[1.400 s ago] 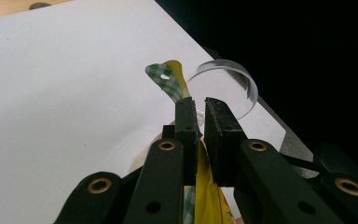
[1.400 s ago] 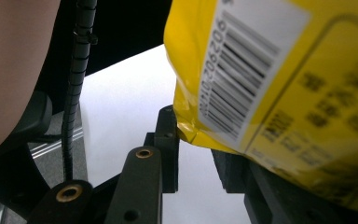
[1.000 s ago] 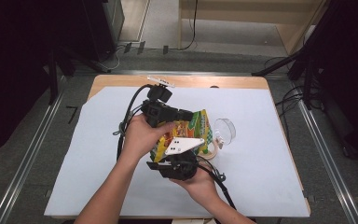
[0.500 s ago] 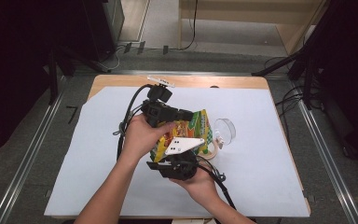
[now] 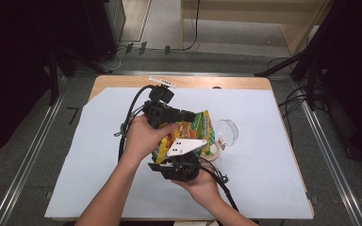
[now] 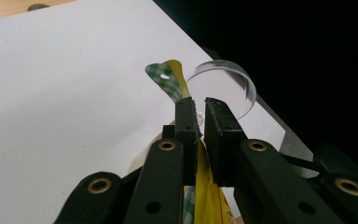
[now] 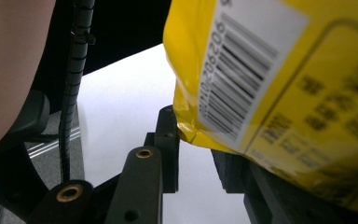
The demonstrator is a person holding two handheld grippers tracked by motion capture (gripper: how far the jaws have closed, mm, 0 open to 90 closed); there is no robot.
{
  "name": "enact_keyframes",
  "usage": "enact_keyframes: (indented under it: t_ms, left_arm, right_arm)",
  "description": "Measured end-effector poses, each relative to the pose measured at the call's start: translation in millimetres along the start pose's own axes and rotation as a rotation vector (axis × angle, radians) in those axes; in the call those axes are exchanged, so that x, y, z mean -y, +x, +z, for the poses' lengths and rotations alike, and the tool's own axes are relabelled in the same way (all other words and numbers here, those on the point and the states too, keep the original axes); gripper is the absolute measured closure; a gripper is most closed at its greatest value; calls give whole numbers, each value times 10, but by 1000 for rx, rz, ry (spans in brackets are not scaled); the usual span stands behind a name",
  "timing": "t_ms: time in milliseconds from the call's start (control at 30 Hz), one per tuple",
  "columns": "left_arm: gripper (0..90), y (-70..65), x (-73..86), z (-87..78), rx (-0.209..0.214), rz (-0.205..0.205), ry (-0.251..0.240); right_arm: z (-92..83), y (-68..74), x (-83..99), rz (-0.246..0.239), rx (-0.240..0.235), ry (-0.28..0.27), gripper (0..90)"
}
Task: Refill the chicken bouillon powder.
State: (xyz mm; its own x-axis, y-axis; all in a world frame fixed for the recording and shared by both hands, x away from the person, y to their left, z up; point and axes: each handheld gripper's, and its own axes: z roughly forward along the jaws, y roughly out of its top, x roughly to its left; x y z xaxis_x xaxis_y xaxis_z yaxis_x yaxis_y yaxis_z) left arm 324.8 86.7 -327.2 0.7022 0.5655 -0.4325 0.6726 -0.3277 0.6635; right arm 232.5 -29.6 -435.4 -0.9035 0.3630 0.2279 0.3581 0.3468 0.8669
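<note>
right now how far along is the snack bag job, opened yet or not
Done: both grippers have hold of the snack bag, lifted off the table. In hand: left gripper pinches its top edge, right gripper its lower corner. Left: it looks unopened; the clear bowl looks empty.

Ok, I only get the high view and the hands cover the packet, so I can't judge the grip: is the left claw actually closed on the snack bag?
Observer: Yes. In the left gripper view the left claw pinches the snack bag just below its green-checked strip with the hang hole.
Operator: And the right claw?
Observer: The right gripper view shows a corner of the bag, near its barcode, at the right claw. White surface shows between the jaws, so I cannot tell if it grips.
Operator: Anything ahead of the left claw?
Observer: The clear round container sits directly beyond its jaws.
</note>
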Motion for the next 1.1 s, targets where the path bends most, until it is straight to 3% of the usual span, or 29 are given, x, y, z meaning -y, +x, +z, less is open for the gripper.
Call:
enact_keyframes:
  t_ms: [1100]
  left_arm:
    - [836, -22, 0, -19, 0, 10, -9]
  right_arm:
    - [-1, -11, -2, -8, 0, -2, 745]
